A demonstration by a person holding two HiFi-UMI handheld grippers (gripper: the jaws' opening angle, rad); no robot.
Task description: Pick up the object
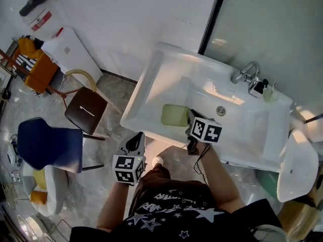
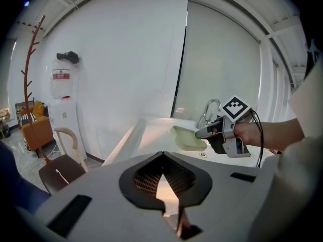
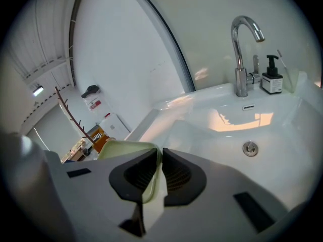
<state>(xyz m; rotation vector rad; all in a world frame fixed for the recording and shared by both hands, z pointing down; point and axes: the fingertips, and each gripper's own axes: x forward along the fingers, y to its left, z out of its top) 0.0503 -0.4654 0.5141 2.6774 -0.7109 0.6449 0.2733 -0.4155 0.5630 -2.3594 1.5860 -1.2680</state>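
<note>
A pale green square dish point(image 1: 175, 115) hangs over the left part of the white sink basin point(image 1: 151, 74). My right gripper point(image 1: 191, 117) is shut on its right rim. In the right gripper view the dish's edge point(image 3: 128, 147) sits pinched between the two dark pads of the right gripper point(image 3: 160, 155). From the left gripper view, the dish point(image 2: 187, 137) sticks out leftward from the right gripper point(image 2: 199, 132). My left gripper point(image 1: 136, 140) hangs in front of the sink, below its front edge. The left gripper point(image 2: 162, 155) has its jaws together with nothing in them.
A chrome faucet point(image 1: 246, 73) and a soap bottle point(image 3: 272, 77) stand at the sink's back, with the drain point(image 1: 220, 110) in the basin floor. A brown chair point(image 1: 88, 107), a blue chair point(image 1: 48, 142) and a water dispenser point(image 1: 70, 49) stand to the left.
</note>
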